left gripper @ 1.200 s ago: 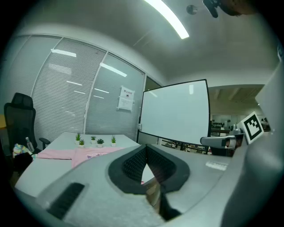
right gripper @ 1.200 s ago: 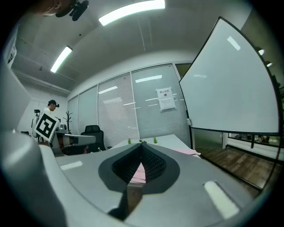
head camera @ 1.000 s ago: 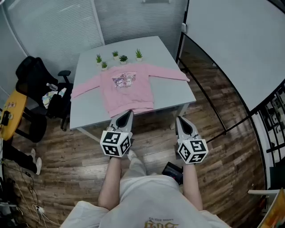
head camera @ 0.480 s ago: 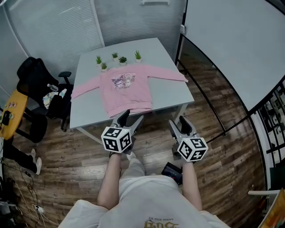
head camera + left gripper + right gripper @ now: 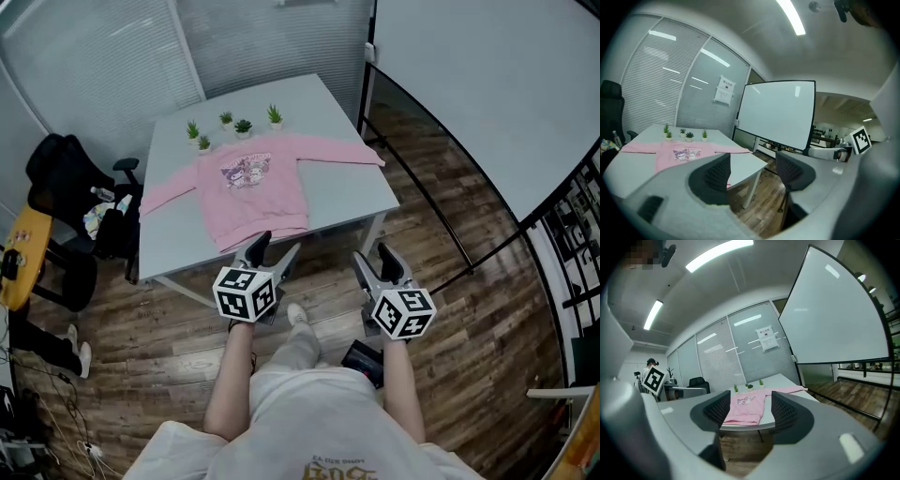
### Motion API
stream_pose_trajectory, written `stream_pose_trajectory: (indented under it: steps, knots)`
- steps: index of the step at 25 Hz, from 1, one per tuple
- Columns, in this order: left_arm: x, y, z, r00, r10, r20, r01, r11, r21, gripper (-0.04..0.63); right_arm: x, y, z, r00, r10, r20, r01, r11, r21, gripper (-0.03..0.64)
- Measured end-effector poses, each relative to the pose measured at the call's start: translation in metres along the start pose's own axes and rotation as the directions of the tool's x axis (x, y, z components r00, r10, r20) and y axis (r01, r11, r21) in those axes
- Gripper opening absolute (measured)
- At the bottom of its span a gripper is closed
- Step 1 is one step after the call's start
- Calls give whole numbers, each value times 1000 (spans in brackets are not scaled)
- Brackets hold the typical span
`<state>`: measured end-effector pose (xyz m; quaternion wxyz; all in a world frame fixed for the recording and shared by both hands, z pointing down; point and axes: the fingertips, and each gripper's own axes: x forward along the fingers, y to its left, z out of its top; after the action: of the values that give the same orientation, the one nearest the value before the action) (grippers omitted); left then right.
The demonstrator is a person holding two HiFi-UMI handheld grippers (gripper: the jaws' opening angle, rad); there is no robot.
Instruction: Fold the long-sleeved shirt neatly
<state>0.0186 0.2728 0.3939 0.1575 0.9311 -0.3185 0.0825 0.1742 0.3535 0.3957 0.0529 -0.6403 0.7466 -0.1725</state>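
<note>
Head view: pink shirt (image 5: pixel 248 183) flat on worktop (image 5: pixel 347 192), front up, sleeves stretched left to right, hem toward the person. Ahead of both grippers and well apart from them, with left gripper (image 5: pixel 277 246) nearer the hem than right gripper (image 5: pixel 373 255). Both jaws spread wide and empty; clenched a second ago, just opened. Shirt unmoved, unfolded.
</note>
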Motion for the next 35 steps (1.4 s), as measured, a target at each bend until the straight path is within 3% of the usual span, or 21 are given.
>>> stream_pose_trajectory:
  steps: [10, 24, 35]
  knots:
    - [100, 12, -6, 996, -63, -62, 62, 998, -21, 284, 36, -83, 0, 995, -97, -31, 98, 995, 32, 268]
    - [308, 81, 31, 975, -142, -169, 134, 989, -54, 278, 183, -218, 35, 972, -200, -126, 209, 976, 59, 268]
    - [401, 120, 26, 954, -185, -237, 162, 980, -113, 276, 264, -272, 31, 955, -222, -196, 241, 968, 74, 268]
